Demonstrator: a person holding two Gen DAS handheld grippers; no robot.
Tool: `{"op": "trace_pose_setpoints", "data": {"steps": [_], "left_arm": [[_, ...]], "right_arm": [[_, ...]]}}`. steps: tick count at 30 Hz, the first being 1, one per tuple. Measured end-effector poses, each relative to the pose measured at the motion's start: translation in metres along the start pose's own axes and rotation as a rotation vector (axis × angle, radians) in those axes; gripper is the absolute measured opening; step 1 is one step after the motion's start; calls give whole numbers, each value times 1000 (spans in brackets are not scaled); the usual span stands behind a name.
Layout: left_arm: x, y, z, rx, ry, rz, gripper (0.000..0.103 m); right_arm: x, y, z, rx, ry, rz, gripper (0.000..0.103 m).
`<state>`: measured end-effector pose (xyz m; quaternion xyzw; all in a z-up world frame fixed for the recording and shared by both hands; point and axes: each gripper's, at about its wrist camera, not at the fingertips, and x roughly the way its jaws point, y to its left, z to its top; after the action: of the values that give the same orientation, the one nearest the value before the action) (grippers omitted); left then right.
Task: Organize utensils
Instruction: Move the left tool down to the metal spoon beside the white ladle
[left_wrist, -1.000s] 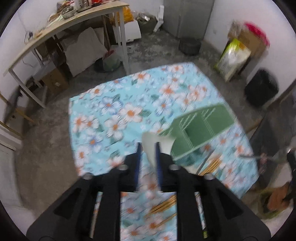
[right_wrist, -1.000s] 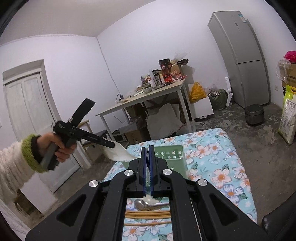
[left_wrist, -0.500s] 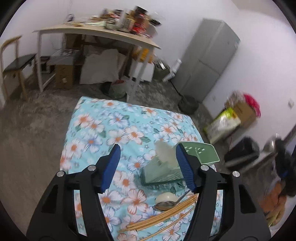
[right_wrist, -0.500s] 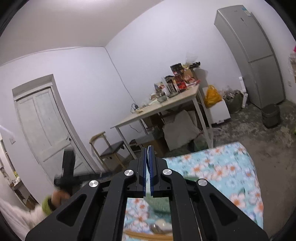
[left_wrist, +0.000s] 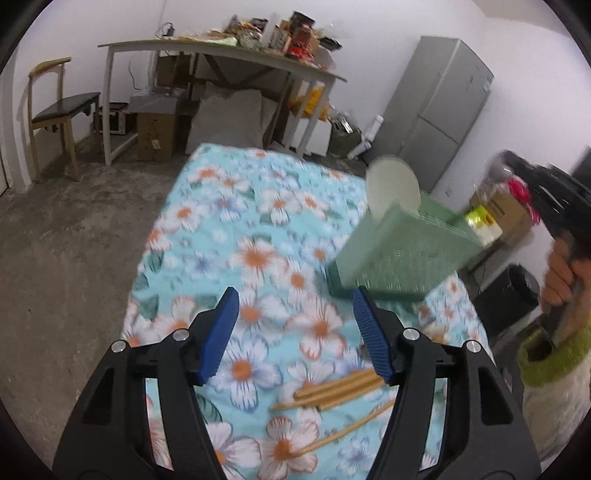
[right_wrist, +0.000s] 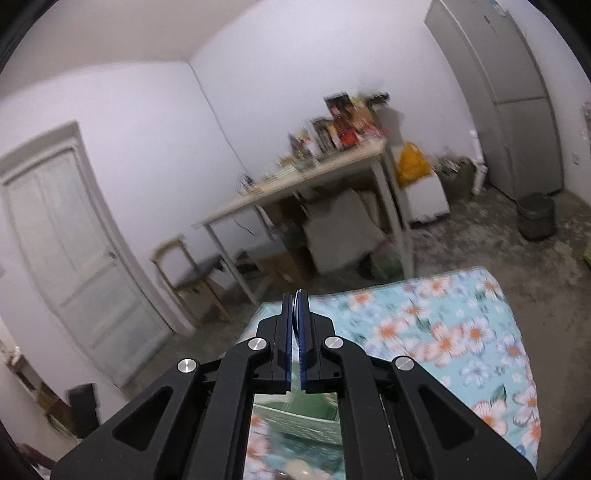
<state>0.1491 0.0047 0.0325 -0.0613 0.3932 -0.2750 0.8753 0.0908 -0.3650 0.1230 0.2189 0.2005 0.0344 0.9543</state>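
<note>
The left tool (left_wrist: 293, 314) is seen with its two blue pads spread wide apart, and nothing is held between them. It hangs above the tabletop (left_wrist: 221, 221), which is covered with a light blue cloth with white and orange flowers.

A green utensil basket (left_wrist: 391, 258) with a perforated wall is seen on the right part of the tabletop, beyond the right pad of the left tool. It appears tilted in this view. A pale, round-ended spoon (left_wrist: 392, 188) stands in the far end of the basket and rises above its rim. Several wooden chopsticks (left_wrist: 340, 391) lie on the cloth near the right finger of the left tool, apart from the basket.

At the right edge of the left wrist view, the right hand (left_wrist: 561, 273) is seen gripping the handle of its tool, with a green cuff at the wrist.

The right tool (right_wrist: 295, 317) is seen with its pads pressed almost together, and a thin pale edge shows between them; it cannot be told what this thing is. Below its body a blurred part of the green basket is visible.
</note>
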Motion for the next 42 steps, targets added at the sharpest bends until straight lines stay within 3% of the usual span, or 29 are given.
{"op": "trace_pose_setpoints", "data": {"steps": [5, 9, 12, 16, 20, 22, 27, 32, 38, 42], "left_arm": [[7, -7, -18, 47, 26, -54, 61], [16, -16, -23, 85, 49, -96, 61], [24, -23, -25, 106, 66, -141, 61], [37, -33, -26, 104, 109, -195, 59], [46, -42, -29, 105, 138, -229, 55], [49, -44, -31, 91, 147, -241, 54], [59, -44, -37, 11, 191, -290, 46], [74, -44, -42, -37, 238, -286, 36], [94, -40, -32, -102, 269, -267, 21], [114, -35, -26, -119, 289, -172, 9]], "right_arm": [[33, -7, -31, -22, 108, -112, 4], [28, -1, -39, -47, 98, -135, 8], [17, 9, -38, -78, 56, -174, 27], [-12, 15, -35, -74, -15, -161, 42], [-35, 15, -42, -34, -31, -121, 46], [-42, 11, -52, -1, -16, -95, 49], [-38, -13, -102, 112, 138, -61, 49], [-24, -34, -146, 212, 268, -46, 49], [-21, -49, -155, 275, 289, -34, 49], [-30, -55, -153, 284, 265, -28, 49]]}}
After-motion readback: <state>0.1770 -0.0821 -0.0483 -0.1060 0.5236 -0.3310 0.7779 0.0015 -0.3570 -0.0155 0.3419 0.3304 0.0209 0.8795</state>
